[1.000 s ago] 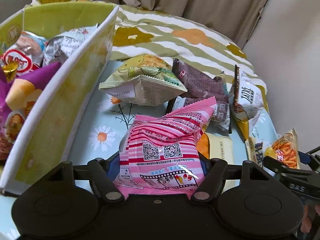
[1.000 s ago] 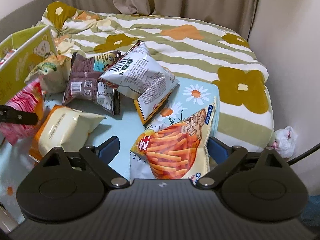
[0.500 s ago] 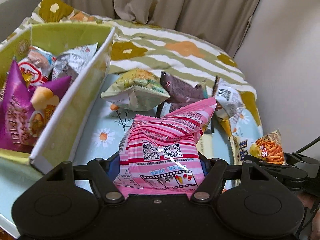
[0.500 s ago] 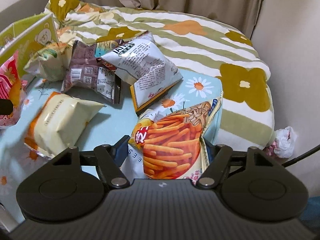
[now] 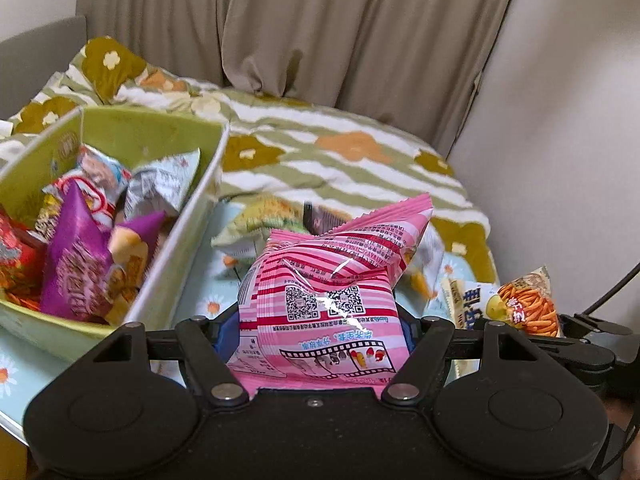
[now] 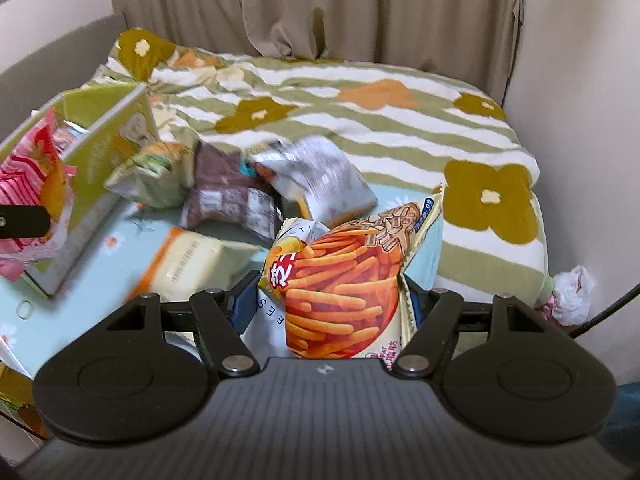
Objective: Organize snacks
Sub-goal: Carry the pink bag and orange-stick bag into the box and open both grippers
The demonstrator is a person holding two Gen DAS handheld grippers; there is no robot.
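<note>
My left gripper (image 5: pixel 316 320) is shut on a pink striped snack bag (image 5: pixel 328 276), held up off the table just right of the green box (image 5: pixel 176 248). The box holds several snack bags, among them a purple one (image 5: pixel 76 272). My right gripper (image 6: pixel 330 300) is shut on a bag of orange stick snacks (image 6: pixel 344 264), lifted above the table's right end. The right wrist view also shows the pink bag (image 6: pixel 24 184) at the far left. The left wrist view catches the orange stick bag (image 5: pixel 524 308) at the right edge.
Loose on the light-blue flowered table (image 6: pixel 120 236) lie a green-yellow bag (image 6: pixel 148 176), a brown bag (image 6: pixel 228 200), a white bag (image 6: pixel 320 184) and a cream-and-orange bag (image 6: pixel 192 260). A striped flowered blanket (image 6: pixel 360 120) lies behind; a wall stands on the right.
My right gripper closed on the orange stick bag and lifted it. My left gripper rose with the pink bag, so more of the box's inside shows.
</note>
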